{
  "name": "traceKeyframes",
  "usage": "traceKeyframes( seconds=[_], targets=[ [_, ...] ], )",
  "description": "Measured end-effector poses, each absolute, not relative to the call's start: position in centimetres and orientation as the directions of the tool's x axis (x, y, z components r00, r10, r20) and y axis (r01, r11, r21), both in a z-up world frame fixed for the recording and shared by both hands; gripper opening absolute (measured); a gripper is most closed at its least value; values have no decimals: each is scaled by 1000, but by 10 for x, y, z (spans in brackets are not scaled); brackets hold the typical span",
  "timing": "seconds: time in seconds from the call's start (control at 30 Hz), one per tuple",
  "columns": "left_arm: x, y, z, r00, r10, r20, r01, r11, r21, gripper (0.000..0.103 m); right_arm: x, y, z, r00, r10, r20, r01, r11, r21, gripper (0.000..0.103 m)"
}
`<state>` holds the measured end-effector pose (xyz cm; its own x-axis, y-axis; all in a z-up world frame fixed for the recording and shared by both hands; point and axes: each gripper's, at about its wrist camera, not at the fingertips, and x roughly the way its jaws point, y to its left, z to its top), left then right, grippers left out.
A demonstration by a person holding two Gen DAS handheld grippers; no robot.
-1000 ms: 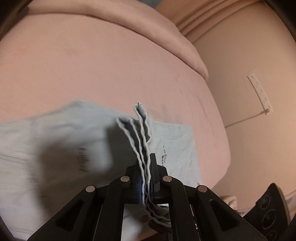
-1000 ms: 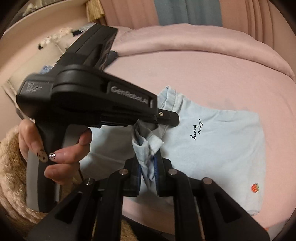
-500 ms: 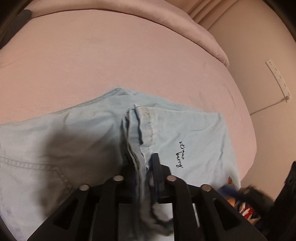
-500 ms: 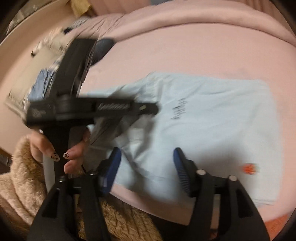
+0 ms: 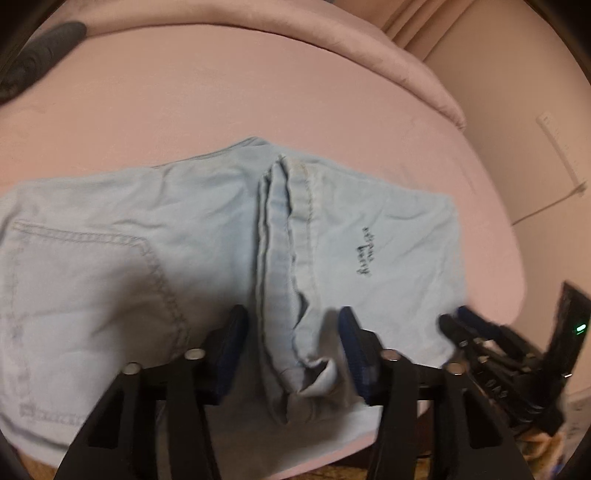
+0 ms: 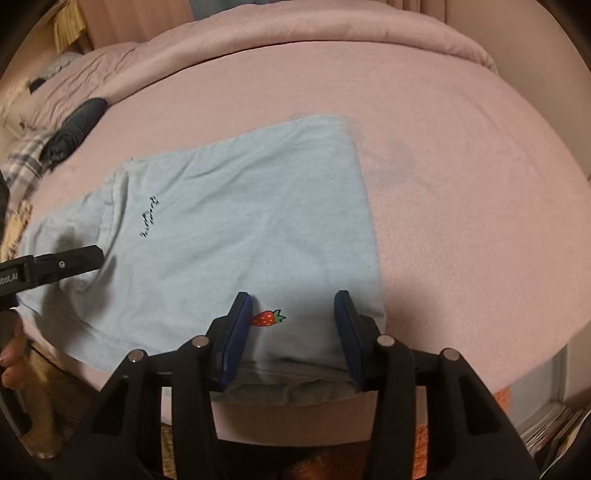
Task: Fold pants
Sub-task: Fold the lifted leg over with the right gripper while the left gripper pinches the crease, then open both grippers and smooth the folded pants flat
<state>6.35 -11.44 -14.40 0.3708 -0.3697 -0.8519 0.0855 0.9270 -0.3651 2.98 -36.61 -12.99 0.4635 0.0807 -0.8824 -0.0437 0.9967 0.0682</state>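
Light blue pants (image 5: 184, 240) lie folded on the pink bed (image 5: 258, 92), with a back pocket at the left and small dark lettering at the right. A bunched ridge of hem (image 5: 284, 258) stands between the jaws of my left gripper (image 5: 291, 317); they are opening and the pads do not press it. In the right wrist view the pants (image 6: 240, 221) lie flat. My right gripper (image 6: 292, 299) straddles their near right corner beside a red strawberry print (image 6: 266, 318); its jaws are closing, apart from the cloth.
A rolled pink duvet (image 6: 332, 33) runs along the far side of the bed. A dark bundle (image 6: 77, 129) and plaid cloth (image 6: 22, 166) lie far left. A person's hand (image 6: 11, 365) holds the left gripper's handle. The bed's front edge is just below both grippers.
Both grippers let go of the gathered cloth and parted their jaws. The pants settled flat on the bed. The right gripper moved right to the strawberry corner, and the left sank lower.
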Motion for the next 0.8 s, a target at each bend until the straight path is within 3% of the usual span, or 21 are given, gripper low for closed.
traceKeyframes(
  seconds=[0.03, 0.23, 0.8],
  targets=[
    [63, -115, -145, 376, -348, -859, 82, 936, -343, 39, 31, -365, -131, 464, 72, -883, -43, 997, 58, 46],
    [49, -120, -151, 391, -299, -870, 91, 954, -287, 38, 32, -365, -130, 458, 83, -885, -30, 996, 78, 46],
    [40, -110, -155, 386, -341, -857, 68, 937, -342, 38, 27, -362, -127, 451, 53, -891, -14, 999, 52, 46]
  ],
)
